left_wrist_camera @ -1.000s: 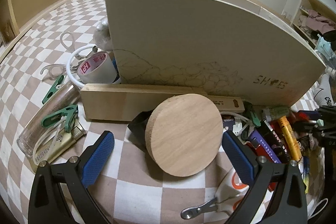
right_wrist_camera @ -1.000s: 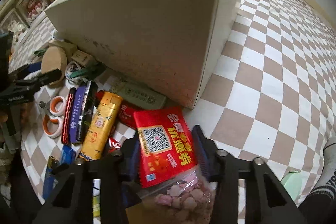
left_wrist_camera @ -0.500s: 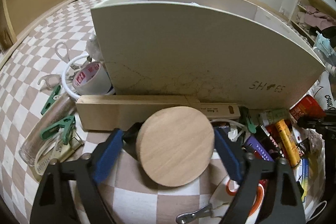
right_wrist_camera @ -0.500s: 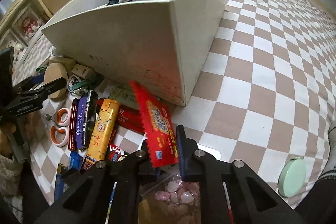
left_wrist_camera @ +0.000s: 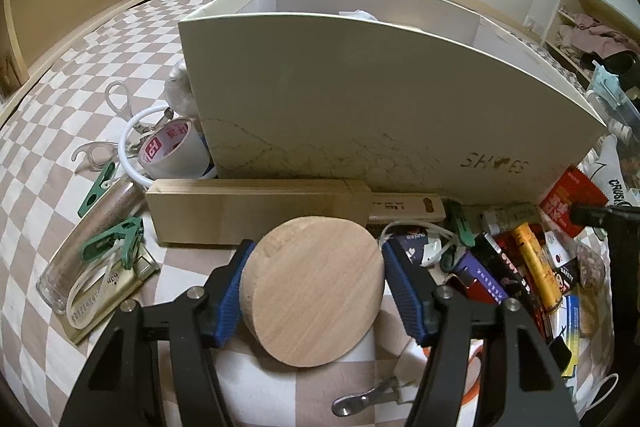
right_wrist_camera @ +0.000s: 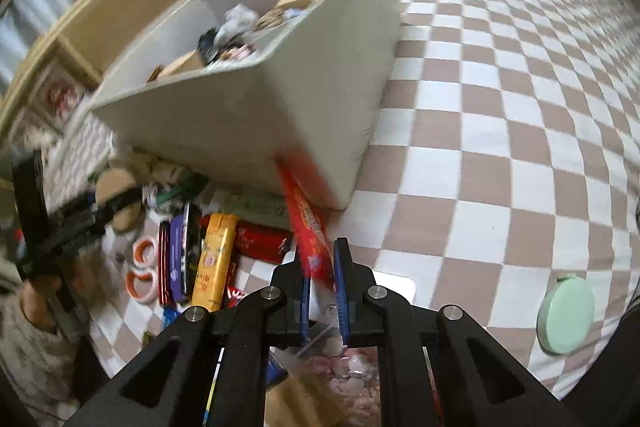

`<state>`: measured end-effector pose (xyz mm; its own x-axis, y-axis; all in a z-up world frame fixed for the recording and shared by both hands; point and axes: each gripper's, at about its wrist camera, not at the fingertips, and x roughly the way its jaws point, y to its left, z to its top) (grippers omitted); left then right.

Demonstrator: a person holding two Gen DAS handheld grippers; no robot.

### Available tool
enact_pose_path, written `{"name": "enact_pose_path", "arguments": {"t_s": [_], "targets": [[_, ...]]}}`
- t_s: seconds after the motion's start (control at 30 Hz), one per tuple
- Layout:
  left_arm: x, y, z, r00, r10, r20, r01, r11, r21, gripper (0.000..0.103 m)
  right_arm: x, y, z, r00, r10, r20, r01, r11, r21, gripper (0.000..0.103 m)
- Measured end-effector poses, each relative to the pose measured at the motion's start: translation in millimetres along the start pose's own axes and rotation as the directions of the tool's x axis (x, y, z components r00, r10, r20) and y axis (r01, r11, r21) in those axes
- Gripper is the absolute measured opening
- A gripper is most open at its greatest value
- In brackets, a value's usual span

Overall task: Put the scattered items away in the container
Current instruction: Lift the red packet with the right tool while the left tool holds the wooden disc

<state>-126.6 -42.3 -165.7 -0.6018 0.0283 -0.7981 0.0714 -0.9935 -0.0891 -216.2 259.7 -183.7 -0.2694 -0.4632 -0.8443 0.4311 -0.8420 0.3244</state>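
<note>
The red snack packet (right_wrist_camera: 308,223), flat to the camera 1 second ago, now stands edge-on in the pinching right gripper (right_wrist_camera: 322,283), its long axis pointing toward the white container (right_wrist_camera: 248,119) corner. The left gripper (left_wrist_camera: 314,289) is closing around the tilted wooden disc (left_wrist_camera: 316,287), its 2 blue pads (left_wrist_camera: 232,291) at the rim, just before the container.

Checkered bedspread (left_wrist_camera: 60,115) under box (left_wrist_camera: 360,99), clutter.

Right gripper (right_wrist_camera: 323,281) jaws clamp red packet (right_wrist_camera: 306,215) (edge-on, blurred) beside white box (right_wrist_camera: 320,99) corner.
</note>
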Motion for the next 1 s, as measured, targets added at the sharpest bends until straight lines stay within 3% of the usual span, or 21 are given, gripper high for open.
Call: {"name": "enact_pose_path", "arguments": {"t_s": [0.2,0.3,0.37,0.4,0.43,0.57,0.63,0.8,0.9,1.0], "targets": [[-0.6,-0.1,-1.5,1.0,-0.004,-0.002,0.004,1.0,-0.009,0.064,-4.0,-12.5,-4.9,0.999,-0.036,-0.007,0.036,0.999,0.034,0.015],[-1.2,-0.7,-2.2,1.0,-0.008,-0.001,0.008,1.0,-0.013,0.064,-4.0,-14.7,-2.6,0.995,-0.096,0.002,0.095,0.995,0.036,0.029],[-0.9,-0.7,-2.1,1.0,-0.01,-0.002,0.01,1.0,-0.014,0.064,-7.1,-20.7,0.3,0.993,-0.119,0.013,0.118,0.991,0.055,0.043],[-1.4,0.0,-2.5,1.0,-0.011,-0.001,0.011,1.0,-0.015,0.064,-9.7,-24.5,2.0,0.992,-0.127,0.02,0.125,0.99,0.068,0.055],[-1.4,0.4,-2.5,1.0,-0.012,-0.001,0.012,1.0,-0.016,0.064,-12.4,-28.0,3.8,0.991,-0.134,0.029,0.132,0.988,0.079,0.059],[-1.5,1.9,-2.7,1.0,-0.016,-0.001,0.016,1.0,-0.018,0.064,-20.9,-33.3,11.1,0.984,-0.169,0.059,0.166,0.984,0.061,0.06],[-1.4,2.2,-2.6,1.0,-0.016,-0.001,0.016,1.0,-0.018,0.064,-23.9,-27.6,13.8,0.98,-0.184,0.078,0.185,0.983,-0.009,0.07],[-0.3,2.2,-2.1,1.0,-0.013,0.001,0.013,1.0,-0.019,0.064,-15.9,-18.7,12.6,0.991,-0.124,0.057,0.127,0.99,-0.055,0.076],[0.2,2.3,-2.5,1.0,-0.014,0.004,0.014,1.0,-0.025,0.064,-9.0,-5.0,6.1,0.986,-0.158,0.054,0.162,0.982,-0.096,0.088],[-0.2,1.9,-3.1,1.0,-0.015,0.006,0.015,1.0,-0.027,0.064,-0.5,6.6,0.0,0.978,-0.205,0.047,0.209,0.971,-0.115,0.088]]}}
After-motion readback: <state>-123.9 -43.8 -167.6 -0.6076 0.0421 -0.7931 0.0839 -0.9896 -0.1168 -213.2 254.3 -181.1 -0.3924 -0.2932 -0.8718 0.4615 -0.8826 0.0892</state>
